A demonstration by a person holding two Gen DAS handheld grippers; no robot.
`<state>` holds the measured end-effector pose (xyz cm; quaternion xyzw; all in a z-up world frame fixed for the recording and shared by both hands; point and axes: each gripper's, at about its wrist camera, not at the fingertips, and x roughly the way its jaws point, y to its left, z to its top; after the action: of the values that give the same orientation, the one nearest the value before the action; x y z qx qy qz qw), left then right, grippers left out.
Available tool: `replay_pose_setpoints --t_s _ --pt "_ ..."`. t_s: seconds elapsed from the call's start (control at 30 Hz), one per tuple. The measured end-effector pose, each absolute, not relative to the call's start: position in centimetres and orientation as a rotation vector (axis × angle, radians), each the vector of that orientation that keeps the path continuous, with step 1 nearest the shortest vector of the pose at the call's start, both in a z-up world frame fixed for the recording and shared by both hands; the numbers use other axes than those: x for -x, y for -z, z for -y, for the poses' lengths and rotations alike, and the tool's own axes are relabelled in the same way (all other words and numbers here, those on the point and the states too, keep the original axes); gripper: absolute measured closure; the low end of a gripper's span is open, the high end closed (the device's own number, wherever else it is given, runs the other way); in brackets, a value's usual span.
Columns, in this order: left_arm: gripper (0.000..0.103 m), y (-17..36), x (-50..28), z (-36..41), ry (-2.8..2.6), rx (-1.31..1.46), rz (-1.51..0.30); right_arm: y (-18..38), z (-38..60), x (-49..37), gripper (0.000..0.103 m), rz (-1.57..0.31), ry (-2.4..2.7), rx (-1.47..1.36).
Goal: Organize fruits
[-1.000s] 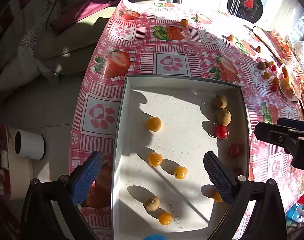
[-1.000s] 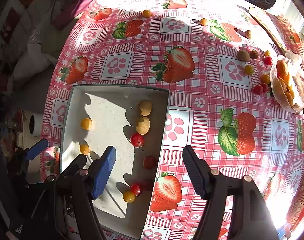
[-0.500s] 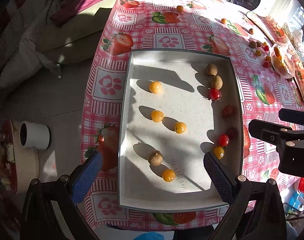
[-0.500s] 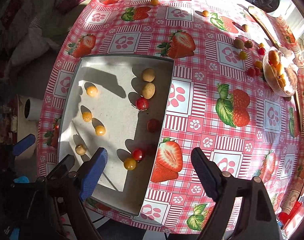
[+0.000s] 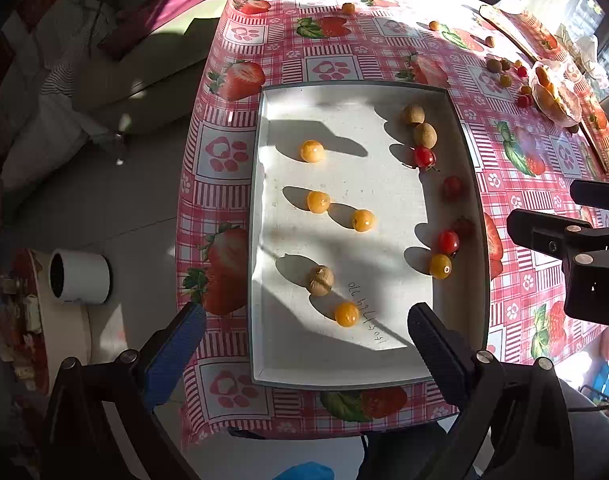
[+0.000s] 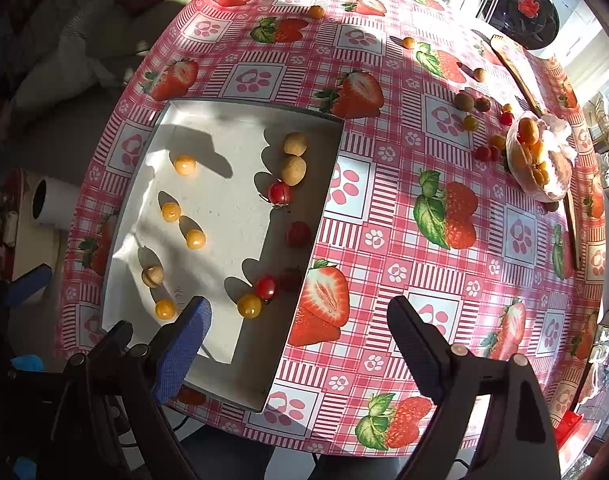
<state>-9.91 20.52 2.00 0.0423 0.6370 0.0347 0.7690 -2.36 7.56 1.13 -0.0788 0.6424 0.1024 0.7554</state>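
A grey tray (image 5: 478, 200) (image 6: 328, 168) lies on the strawberry-print tablecloth. Inside it are several yellow fruits such as one at the left (image 5: 312, 151) (image 6: 185, 165), two brown round fruits (image 5: 424, 135) (image 6: 294, 170), a walnut-like one (image 5: 320, 280) (image 6: 152, 276) and several red cherry tomatoes (image 5: 424, 157) (image 6: 279, 193). My left gripper (image 5: 304, 330) hangs open above the tray's near end, nothing between its fingers. My right gripper (image 6: 298, 324) hovers over the tray's right wall; its jaws are still opening, with nothing between them.
More loose fruits (image 6: 470, 110) (image 5: 500, 66) lie far right beside a clear bag of orange fruits (image 6: 538, 156) (image 5: 552, 96). Single yellow fruits (image 6: 316, 11) rest near the far edge. A white cylinder (image 5: 78, 276) stands on a low stand left of the table.
Both grippers have pulled back toward the near table edge and risen, so the whole tray now shows. The right gripper's jaws stand wider than before. The fruits have not moved.
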Motion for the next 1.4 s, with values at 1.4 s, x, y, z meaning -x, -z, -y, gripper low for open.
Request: replay_pose_setpoints --t_s 1.4 --pt "0.002 -2.1 9.8 -19.6 -0.029 -0.137 -1.39 -0.8 -8.4 2.9 0.011 -1.406 -0.223 0.183"
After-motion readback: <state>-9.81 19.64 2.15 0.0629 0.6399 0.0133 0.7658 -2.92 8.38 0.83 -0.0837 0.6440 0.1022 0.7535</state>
